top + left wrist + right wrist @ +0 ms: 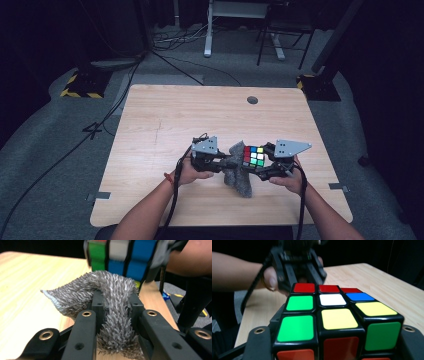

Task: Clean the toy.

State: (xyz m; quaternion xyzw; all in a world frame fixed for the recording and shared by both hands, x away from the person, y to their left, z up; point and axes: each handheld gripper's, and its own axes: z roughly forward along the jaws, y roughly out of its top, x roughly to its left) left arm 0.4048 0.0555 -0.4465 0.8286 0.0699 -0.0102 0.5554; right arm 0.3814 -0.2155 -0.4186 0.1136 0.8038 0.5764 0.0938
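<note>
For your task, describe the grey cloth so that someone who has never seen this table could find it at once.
Start at the light wooden table, then its near edge, where two hands hold black grippers. The shaggy grey cloth is pinched in the left gripper, beside the multicoloured puzzle cube; it alone is soft and fuzzy.

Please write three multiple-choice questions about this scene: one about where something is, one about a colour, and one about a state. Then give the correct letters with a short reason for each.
1. Where is the colourful puzzle cube?
A. between the right gripper's jaws
B. on the floor
C. at the table's far edge

2. What colour is the fuzzy cloth?
A. red
B. grey
C. yellow

3. What is the left gripper doing?
A. standing open
B. clamping the cloth
C. holding the cube

Answers: 1 A, the right gripper view shows the cube seated between its jaws. 2 B, its fibres look grey in the left gripper view. 3 B, the cloth is pinched between its jaws.
</note>
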